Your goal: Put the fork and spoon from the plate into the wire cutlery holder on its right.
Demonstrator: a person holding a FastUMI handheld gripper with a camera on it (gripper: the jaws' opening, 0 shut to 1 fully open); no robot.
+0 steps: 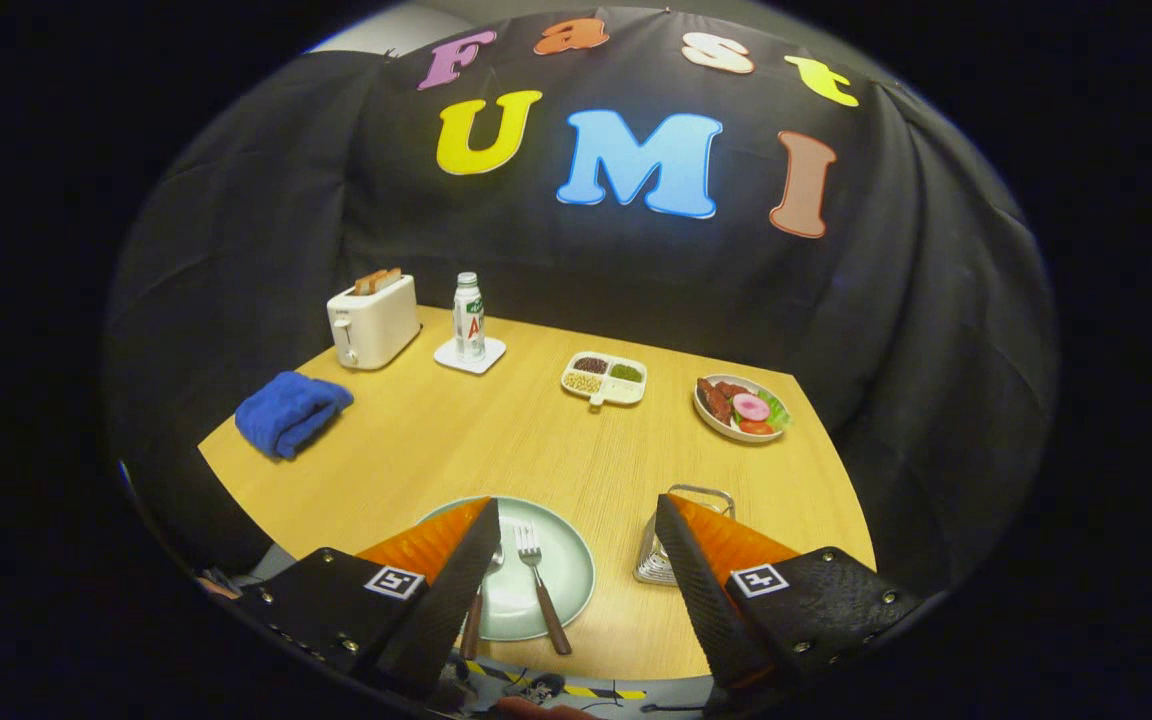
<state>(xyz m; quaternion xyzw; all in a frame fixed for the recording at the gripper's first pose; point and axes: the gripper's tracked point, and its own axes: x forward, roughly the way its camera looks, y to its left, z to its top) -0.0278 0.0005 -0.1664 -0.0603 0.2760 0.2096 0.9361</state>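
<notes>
A pale green plate (566, 570) lies on the wooden table near its front edge, partly under my left finger. On it rests a fork (541, 585) with a brown handle, tines pointing away from me. A spoon (481, 595) with a brown handle lies beside the fork, half hidden by the left finger. The wire cutlery holder (658, 545) stands right of the plate, mostly covered by my right finger. My gripper (576, 512) hangs open above the table's front, with the fork between the fingers and nothing held.
Farther back on the table (496, 450) are a folded blue cloth (291, 411), a white toaster (372, 320) with toast, a bottle (469, 317) on a white coaster, a divided snack tray (605, 378) and a bowl of food (741, 408).
</notes>
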